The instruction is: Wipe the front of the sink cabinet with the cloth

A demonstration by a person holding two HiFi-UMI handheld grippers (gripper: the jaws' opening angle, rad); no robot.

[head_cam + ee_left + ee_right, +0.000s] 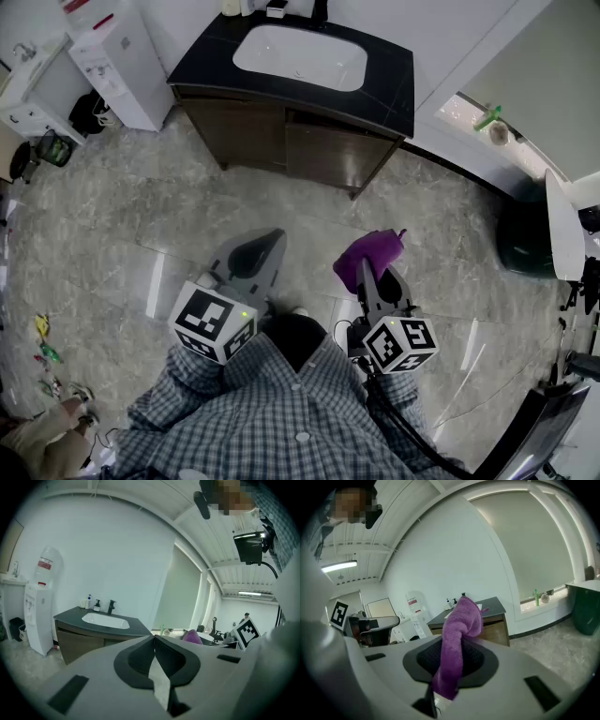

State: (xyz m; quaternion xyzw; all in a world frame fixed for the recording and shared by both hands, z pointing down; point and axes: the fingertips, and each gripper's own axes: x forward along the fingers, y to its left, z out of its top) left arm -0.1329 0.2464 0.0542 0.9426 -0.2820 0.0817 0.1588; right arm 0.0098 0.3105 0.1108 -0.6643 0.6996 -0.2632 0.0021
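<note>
The sink cabinet (281, 131) stands ahead against the wall, brown wood doors under a dark top with a white basin (300, 56); it also shows as the cabinet (82, 641) and the cabinet (492, 625) in the gripper views. My right gripper (367, 267) is shut on a purple cloth (368, 255), which sticks up between the jaws as the cloth (457, 644). My left gripper (255, 255) is shut with nothing in it, jaws pressed together (154, 660). Both grippers hang over the floor, well short of the cabinet front.
A white water dispenser (117, 61) stands left of the cabinet. A dark green bin (525, 234) sits at the right by a window ledge with a green bottle (487, 118). Grey marble floor (141, 216) lies between me and the cabinet. Small items lie at the far left.
</note>
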